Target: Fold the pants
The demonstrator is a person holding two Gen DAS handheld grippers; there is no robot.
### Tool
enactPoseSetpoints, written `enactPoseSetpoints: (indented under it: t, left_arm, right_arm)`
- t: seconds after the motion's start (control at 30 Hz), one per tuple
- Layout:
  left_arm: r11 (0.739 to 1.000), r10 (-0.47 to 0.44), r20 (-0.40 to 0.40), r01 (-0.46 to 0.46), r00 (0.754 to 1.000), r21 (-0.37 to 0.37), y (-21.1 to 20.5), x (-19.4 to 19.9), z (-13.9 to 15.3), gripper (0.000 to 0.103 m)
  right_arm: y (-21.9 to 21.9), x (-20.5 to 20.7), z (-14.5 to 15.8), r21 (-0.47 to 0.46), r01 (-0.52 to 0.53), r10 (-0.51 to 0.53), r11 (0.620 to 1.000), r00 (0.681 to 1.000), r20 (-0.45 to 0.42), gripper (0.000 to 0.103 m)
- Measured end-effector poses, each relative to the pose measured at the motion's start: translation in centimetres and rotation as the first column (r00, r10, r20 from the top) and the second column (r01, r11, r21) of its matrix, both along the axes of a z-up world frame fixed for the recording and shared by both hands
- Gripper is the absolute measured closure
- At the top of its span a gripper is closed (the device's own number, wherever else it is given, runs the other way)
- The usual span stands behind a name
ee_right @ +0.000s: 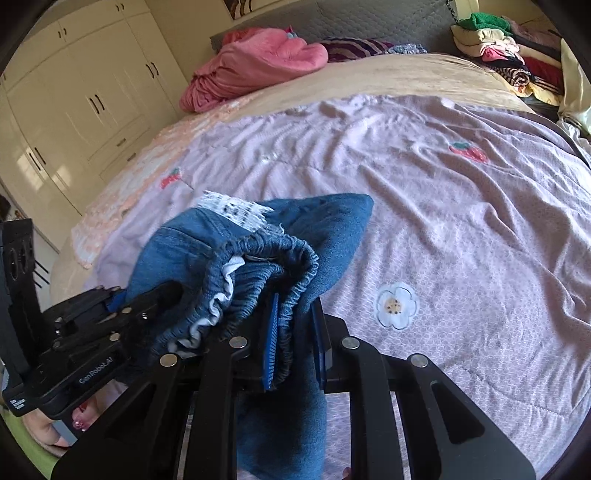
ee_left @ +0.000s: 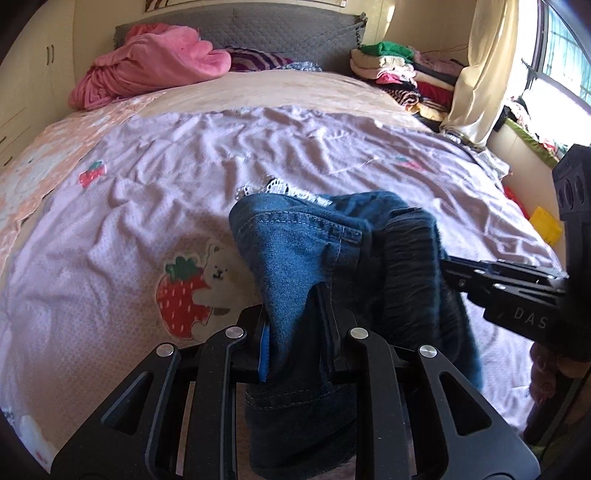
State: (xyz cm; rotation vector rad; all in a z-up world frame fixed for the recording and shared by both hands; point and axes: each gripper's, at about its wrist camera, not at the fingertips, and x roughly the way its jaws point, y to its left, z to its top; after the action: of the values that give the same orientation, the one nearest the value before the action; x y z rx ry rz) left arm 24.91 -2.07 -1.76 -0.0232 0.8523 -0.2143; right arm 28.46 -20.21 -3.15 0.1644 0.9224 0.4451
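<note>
My left claw (ee_left: 295, 347) is clenched on the jeans (ee_left: 295, 258) — my right claw (ee_right: 293, 343) grips their elastic waistband (ee_right: 258, 266). The jeans hang bunched between them, over the near end of the pink bedspread (ee_left: 147, 206) — clothes pile (ee_left: 406, 74) far right.

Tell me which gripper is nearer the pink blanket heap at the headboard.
Left. The left gripper holds the jeans on the pink blanket side; the right gripper grips them farther toward the window.

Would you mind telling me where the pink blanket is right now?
The pink blanket lies bunched at the far left of the bed, against the grey headboard, beside a striped pillow; the right wrist view shows it too.
</note>
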Motion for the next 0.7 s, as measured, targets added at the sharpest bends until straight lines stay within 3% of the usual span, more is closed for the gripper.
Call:
enactPoseSetpoints:
  t: [0.27,0.4,0.7]
  left_arm:
    - [0.999,0.037,-0.023,-0.037,0.999,0.008,0.8,0.2,-1.4,0.082]
    - [0.999,0.048,-0.033,-0.047,0.998,0.007,1.1,0.4,-2.1,0.076]
    - [0.998,0.067,-0.037,-0.068,0.997,-0.018,1.9,0.0,-2.6,0.057]
  right_arm:
    - [-0.2,0.3,-1.6,-0.052,0.031,-0.032,0.998,0.999,-0.023,0.086]
    - [-0.4,0.5,-2.8,-0.091,0.058,-0.063,0.994,0.997,-0.049,0.072]
    - [-1.0,0.1,-3.4,-0.104,0.084,-0.091,0.991,0.994,-0.059,0.062]
